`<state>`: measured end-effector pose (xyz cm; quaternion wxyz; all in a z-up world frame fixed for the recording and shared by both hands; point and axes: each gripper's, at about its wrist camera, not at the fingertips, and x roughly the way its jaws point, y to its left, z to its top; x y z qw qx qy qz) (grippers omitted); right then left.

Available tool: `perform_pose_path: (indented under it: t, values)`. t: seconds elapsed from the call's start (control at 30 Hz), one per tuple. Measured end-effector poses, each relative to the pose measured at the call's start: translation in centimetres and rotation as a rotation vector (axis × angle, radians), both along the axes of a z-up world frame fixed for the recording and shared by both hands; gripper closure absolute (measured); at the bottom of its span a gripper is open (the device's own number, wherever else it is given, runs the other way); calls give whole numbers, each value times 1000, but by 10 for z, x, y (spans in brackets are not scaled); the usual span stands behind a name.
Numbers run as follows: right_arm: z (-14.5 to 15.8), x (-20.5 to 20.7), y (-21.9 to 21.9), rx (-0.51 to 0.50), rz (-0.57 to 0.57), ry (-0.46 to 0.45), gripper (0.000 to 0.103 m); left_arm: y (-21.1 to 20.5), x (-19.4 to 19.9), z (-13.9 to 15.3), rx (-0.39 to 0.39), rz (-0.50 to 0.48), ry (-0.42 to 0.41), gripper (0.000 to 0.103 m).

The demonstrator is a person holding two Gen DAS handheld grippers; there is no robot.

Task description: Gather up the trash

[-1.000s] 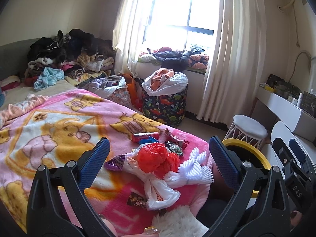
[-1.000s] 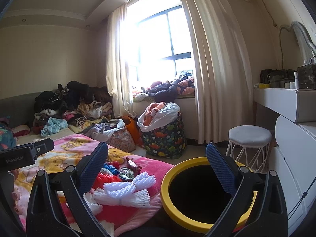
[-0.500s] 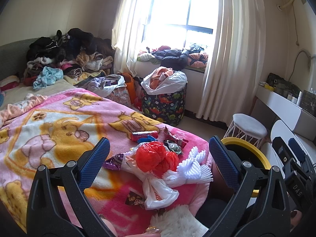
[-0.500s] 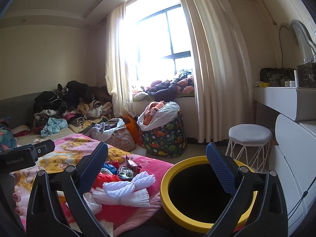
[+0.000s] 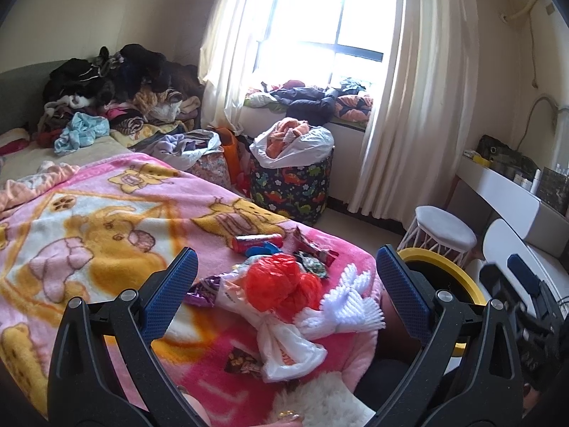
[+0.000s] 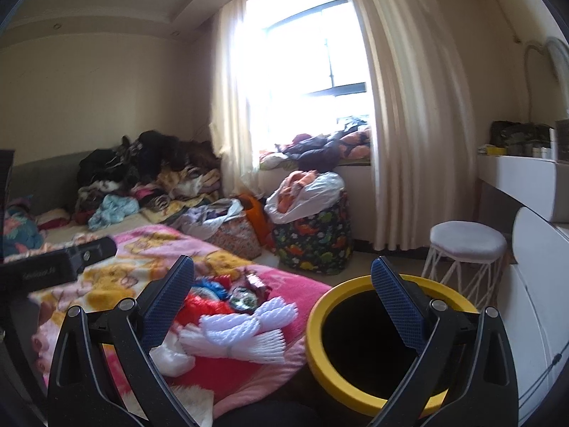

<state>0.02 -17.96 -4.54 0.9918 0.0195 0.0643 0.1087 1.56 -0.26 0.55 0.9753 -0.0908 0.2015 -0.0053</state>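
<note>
Left gripper (image 5: 284,288) wide open, empty, above red plastic bag (image 5: 281,281) on pink blanket (image 5: 106,220). Right gripper (image 6: 282,295) wide open, empty, over yellow-rimmed bin (image 6: 355,384) beside blanket.

I see the bed covered by a pink cartoon blanket (image 5: 106,220), and the litter sits on its near corner. A crumpled red plastic bag (image 5: 281,281) lies in the middle of the heap, touching a white plastic bag (image 5: 288,348) in front of it and white foam netting (image 5: 348,306) to its right. A purple wrapper (image 5: 204,288) lies just left of the red bag, a dark snack wrapper (image 5: 243,359) beside the white bag. Behind the heap rests a red tube-shaped packet (image 5: 258,241) with a blue piece (image 5: 265,249) touching it, and a dark red wrapper (image 5: 313,245) near them. At the bed's far end I see a pile of clothes (image 5: 117,96).
</note>
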Motion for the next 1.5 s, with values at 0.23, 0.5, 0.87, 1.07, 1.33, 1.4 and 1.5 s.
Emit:
perform_pose_path:
  t: [0.23,0.5,0.87,1.07,1.33,1.4,1.5]
  values:
    - [-6,7,38,-91,131,57,6,30,7,-1,-36,43,-5,11]
    - [-9,26,62,-152,225,146,6,58,14,-9,-70,62,7,11]
    - [-31,70,60,-289,238,271,16,66,50,-38,-187,-121,95,11]
    - [-53,80,66,-455,280,298,25,50,77,-56,-155,-162,194,11]
    - [-71,96,87,-636,339,303,61,35,98,-73,-135,-213,301,20]
    - [-74,99,91,-668,341,302,75,33,103,-75,-130,-219,323,25]
    - [-75,101,94,-689,339,287,84,31,108,-78,-120,-224,348,35]
